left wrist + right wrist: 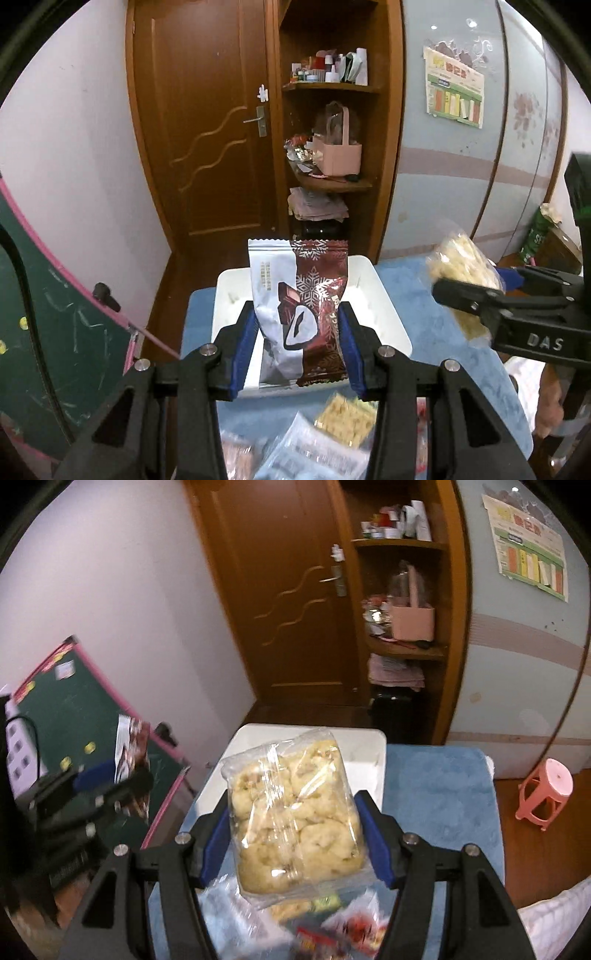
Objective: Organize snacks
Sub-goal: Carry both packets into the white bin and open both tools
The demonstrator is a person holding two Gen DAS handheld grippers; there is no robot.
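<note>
My left gripper (298, 325) is shut on a silver and dark red snack packet (299, 306) with snowflakes, held upright above the white bin (384, 295). In the right wrist view my right gripper (295, 830) is shut on a clear bag of pale yellow biscuits (291, 812), lifted over the same white bin (365, 757). The right gripper with its biscuit bag (461, 269) shows at the right of the left wrist view. The left gripper and its red packet (133, 749) appear blurred at the left of the right wrist view. Loose snack packets (325, 435) lie on the blue mat below.
The blue mat (436, 794) covers the table under the bin. A green board with a pink frame (85, 716) leans at the left. A brown door (207, 122) and shelves with a pink basket (341, 157) stand behind. A pink stool (546, 794) is on the floor at right.
</note>
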